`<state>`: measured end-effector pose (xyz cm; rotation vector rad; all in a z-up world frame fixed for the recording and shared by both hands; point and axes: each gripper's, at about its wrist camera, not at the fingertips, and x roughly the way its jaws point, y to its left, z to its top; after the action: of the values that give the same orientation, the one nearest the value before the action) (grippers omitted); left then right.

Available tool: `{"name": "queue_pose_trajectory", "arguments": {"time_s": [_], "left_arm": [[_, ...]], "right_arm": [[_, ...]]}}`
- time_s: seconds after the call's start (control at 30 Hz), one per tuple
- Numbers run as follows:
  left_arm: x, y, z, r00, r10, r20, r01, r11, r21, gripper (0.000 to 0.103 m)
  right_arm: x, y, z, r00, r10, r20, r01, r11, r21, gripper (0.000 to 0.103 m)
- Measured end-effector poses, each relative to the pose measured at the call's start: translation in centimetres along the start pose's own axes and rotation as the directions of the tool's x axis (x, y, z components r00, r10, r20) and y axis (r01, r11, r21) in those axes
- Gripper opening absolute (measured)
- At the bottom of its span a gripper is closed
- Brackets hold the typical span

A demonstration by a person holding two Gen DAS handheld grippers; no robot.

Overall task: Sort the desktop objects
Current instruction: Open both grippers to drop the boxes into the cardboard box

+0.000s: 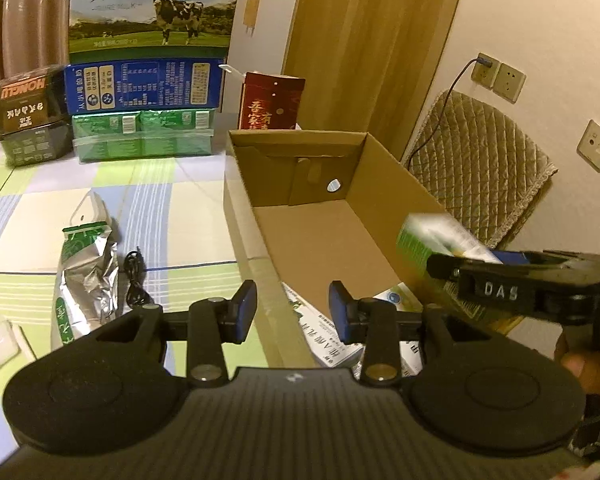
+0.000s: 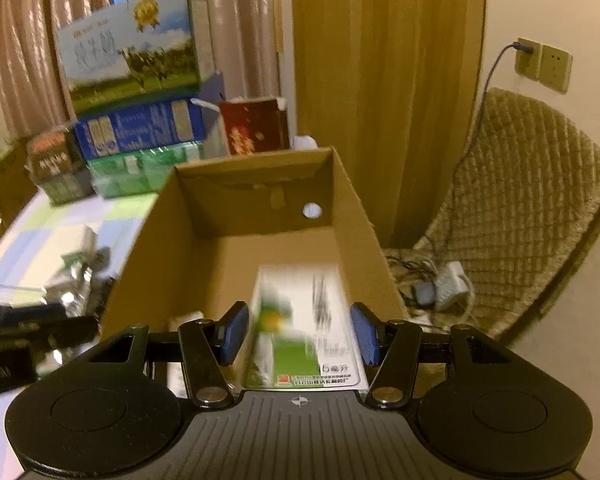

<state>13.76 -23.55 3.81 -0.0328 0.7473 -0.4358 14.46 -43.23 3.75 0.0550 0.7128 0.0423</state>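
Left gripper (image 1: 293, 312): nearest the lens; jaws wide apart, nothing between them; it hangs over the near left wall of the box.
Foil bag (image 1: 85, 272): lies crumpled on the checked cloth (image 1: 172, 208), left of the box.
Black cable (image 1: 134, 280): coiled just beside the foil bag's right side.
Cartons (image 1: 140, 80): stacked at the far edge of the cloth.
Box (image 1: 236, 208): open cardboard; a white printed pack (image 1: 324, 340) lies at its near end.
Right gripper (image 2: 298, 334): over the box; jaws spread wide.
Green-white pack (image 2: 300, 320): between the blue pads (image 2: 234, 332), motion-blurred; apparently not clamped, gaps showing either side.
Chair (image 2: 520, 208): quilted cover, right of the box.
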Motion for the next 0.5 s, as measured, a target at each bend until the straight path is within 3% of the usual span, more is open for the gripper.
{"name": "queue_pose_trajectory", "arguments": {"time_s": [0.07,0.5], "left_arm": [[-0.1,0.3,-0.2,1.000,0.010,-0.001,-0.010,1.000,-0.001,0.041],[-3.2,2.2,-2.0,0.999,0.047,0.005,-0.047,0.999,-0.020,0.051]], "right_arm": [[-0.3,0.1,0.1,1.000,0.008,0.016,-0.008,1.000,0.005,0.074],[-5.1,0.0,-2.1,0.997,-0.009,0.074,0.005,0.998,0.057,0.077]]}}
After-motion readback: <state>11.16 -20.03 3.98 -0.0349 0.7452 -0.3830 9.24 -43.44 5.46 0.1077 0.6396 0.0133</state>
